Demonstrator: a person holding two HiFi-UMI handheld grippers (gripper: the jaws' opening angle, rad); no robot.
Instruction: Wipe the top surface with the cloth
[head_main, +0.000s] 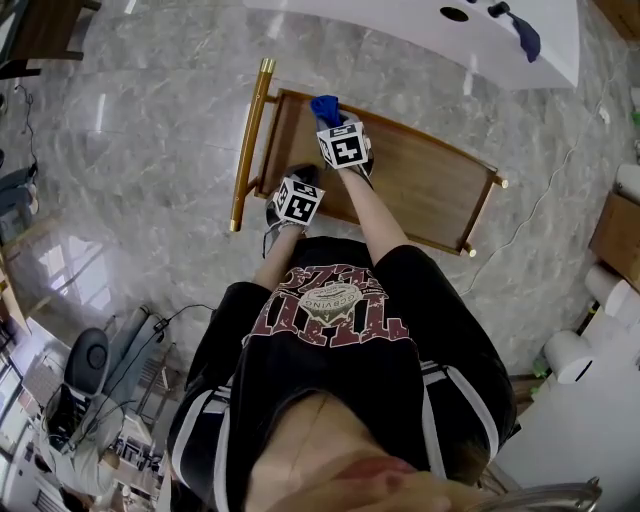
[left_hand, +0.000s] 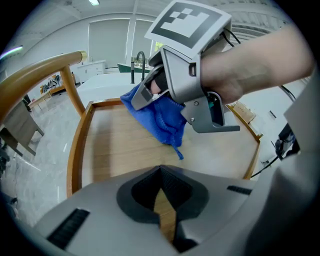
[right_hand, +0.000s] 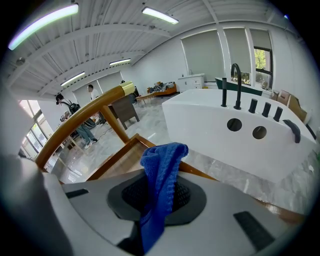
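The top surface is a wooden cart top (head_main: 425, 185) with a raised rim, in front of me. My right gripper (head_main: 328, 120) is at its far left corner, shut on a blue cloth (head_main: 324, 104). In the right gripper view the cloth (right_hand: 161, 170) stands up from between the shut jaws of the right gripper (right_hand: 159, 197). From the left gripper view, the cloth (left_hand: 161, 119) hangs from the right gripper (left_hand: 150, 92) onto the wood (left_hand: 115, 150). My left gripper (head_main: 305, 176) hovers at the near left edge; the left gripper (left_hand: 162, 200) is shut with nothing in it.
A gold handle bar (head_main: 250, 140) runs along the cart's left end. Beyond the cart stands a white tub (head_main: 420, 25) with dark taps and a second blue cloth (head_main: 525, 38) on it. A white cable (head_main: 545, 195) trails on the marble floor at the right.
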